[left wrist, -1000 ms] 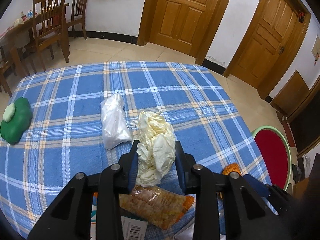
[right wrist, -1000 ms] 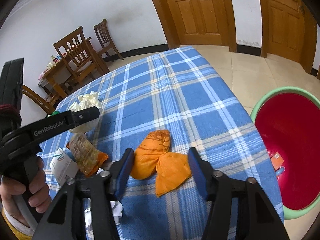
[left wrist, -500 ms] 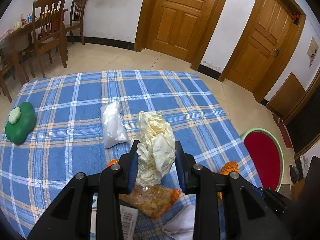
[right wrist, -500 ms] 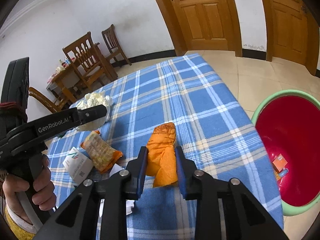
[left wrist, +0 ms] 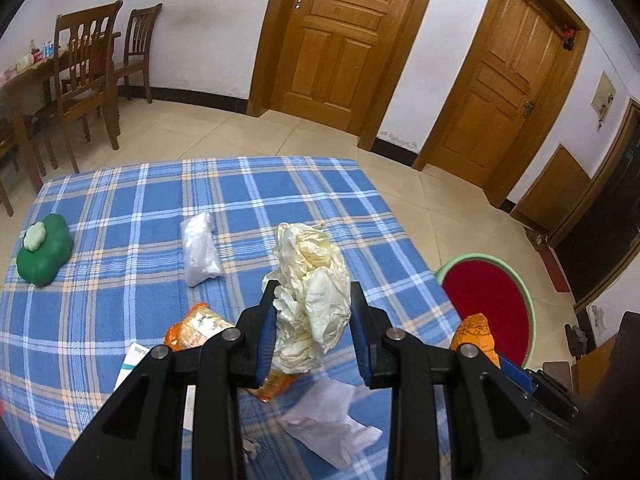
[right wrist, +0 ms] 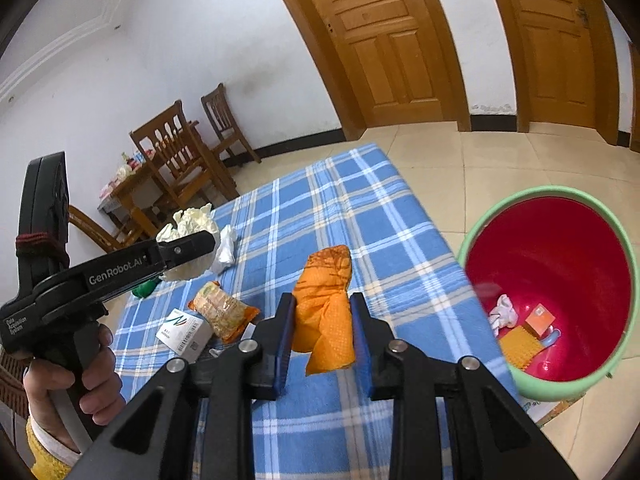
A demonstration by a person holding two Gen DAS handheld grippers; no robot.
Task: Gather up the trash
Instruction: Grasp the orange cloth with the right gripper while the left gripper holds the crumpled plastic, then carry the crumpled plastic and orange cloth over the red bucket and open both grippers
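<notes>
From my left wrist camera, my left gripper (left wrist: 312, 336) is clamped on a crumpled cream-yellow wad of paper (left wrist: 312, 300), which stands up between the blue pads and clear of the blue plaid tablecloth (left wrist: 120, 240). Below it on the cloth lie an orange snack packet (left wrist: 198, 326) and a white tissue (left wrist: 330, 420); a clear plastic bag (left wrist: 200, 250) lies farther out, and a green clover-shaped box (left wrist: 44, 250) sits near the left edge. The red bin with a green rim (left wrist: 490, 300) stands on the floor to the right, beyond the table's edge.

From my right wrist camera, my right gripper (right wrist: 322, 338) pinches an orange cloth-like bag (right wrist: 326, 312), raised above the tablecloth (right wrist: 340, 208). The bin (right wrist: 548, 280) is just to the right, apart from the bag, with scraps at its bottom. At left my hand (right wrist: 68, 384) holds the left gripper (right wrist: 188, 244) with the paper wad (right wrist: 188, 224) in it. A small white carton (right wrist: 184, 330) lies beside the snack packet (right wrist: 222, 312).
</notes>
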